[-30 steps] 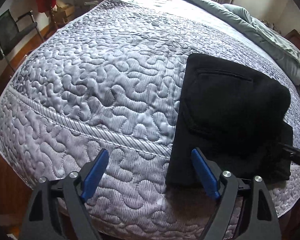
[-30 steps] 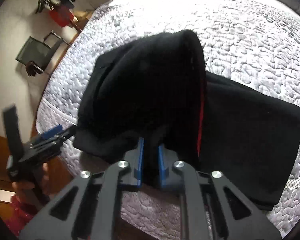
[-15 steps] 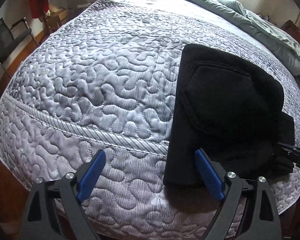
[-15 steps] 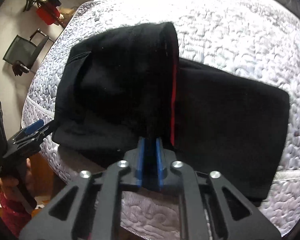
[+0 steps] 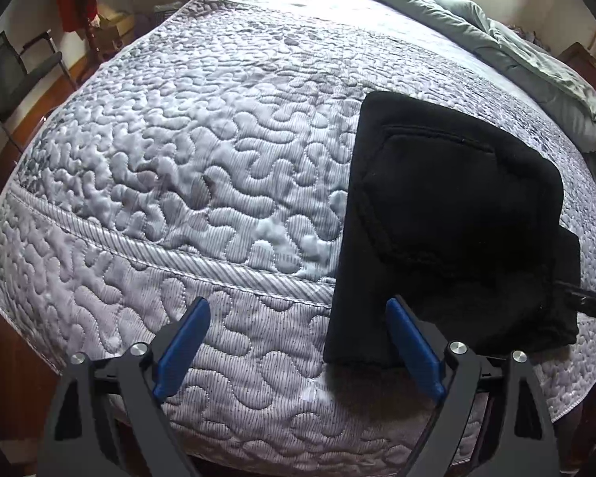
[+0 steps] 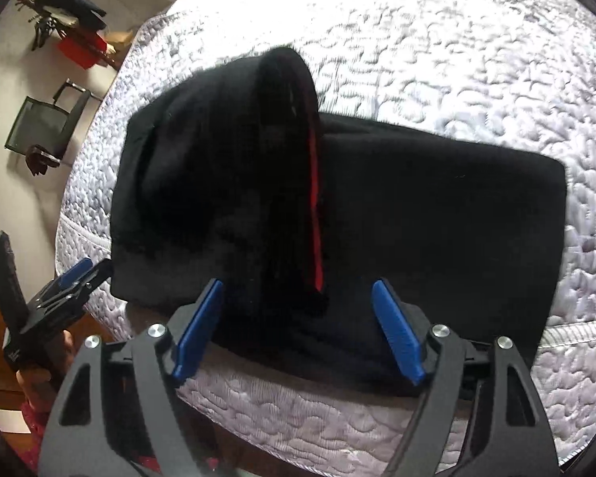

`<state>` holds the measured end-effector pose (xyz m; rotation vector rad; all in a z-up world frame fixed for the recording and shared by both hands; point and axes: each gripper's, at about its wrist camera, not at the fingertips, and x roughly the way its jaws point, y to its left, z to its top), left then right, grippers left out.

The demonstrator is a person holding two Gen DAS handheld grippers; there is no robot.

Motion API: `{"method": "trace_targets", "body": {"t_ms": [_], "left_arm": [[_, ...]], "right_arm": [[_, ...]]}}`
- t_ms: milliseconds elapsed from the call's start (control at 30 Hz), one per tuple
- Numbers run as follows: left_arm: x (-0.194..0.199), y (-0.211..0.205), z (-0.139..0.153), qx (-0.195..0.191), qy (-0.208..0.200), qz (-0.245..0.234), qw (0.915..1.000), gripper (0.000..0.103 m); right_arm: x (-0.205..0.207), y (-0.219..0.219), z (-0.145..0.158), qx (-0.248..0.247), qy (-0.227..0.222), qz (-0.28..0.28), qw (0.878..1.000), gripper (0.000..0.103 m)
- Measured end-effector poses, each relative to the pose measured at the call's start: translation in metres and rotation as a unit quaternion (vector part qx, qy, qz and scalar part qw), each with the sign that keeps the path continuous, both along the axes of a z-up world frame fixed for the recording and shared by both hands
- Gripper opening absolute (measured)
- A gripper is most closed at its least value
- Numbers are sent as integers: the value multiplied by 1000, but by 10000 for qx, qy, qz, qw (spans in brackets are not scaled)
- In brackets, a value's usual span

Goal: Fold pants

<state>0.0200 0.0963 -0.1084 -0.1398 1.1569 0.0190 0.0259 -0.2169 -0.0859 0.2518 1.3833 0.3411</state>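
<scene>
Black pants (image 5: 449, 214) at quilt (image 5: 186, 167) edge, bare quilt leftward

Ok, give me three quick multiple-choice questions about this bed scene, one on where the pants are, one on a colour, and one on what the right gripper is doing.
1. Where do the black pants lie?
A. On the quilted bedspread near its front edge
B. On the floor
C. Over the chair

2. What colour is the stripe on the raised fold?
A. White
B. Red
C. Yellow

3. How does the right gripper stand?
A. Shut on the pants
B. Out of view
C. Open, its blue pads either side of the fold

Answers: 1 A, the left wrist view shows them on the quilt by the edge. 2 B, a red line runs down the fold. 3 C, the pads stand wide apart.
</scene>
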Motion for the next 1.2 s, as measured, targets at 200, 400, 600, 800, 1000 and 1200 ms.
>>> {"method": "trace_targets", "body": {"t_ms": [200,400,600,800,1000,1200], "left_arm": [[-1,6,0,-64,41,85,9999,90],[-3,18,-3,-230,147,316,9991,90],[-4,24,1,-343,143,524,9979,90],[-4,19,14,-358,6,484,9982,90],[0,-1,17,-343,17,240,9991,90],[0,-30,19,-244,15,-117,9996,90]], "right_arm": [[11,16,-15,320,212,14,9993,79],[17,28,-7,91,-66,210,9997,47],[12,20,27,515,-440,253,9974,18],[-3,-11,69,1019,-872,140,9909,16],[-19,-65,91,1028,-1121,-220,9881,15],[-36,-112,98,1095,-1260,-592,9842,2]]}}
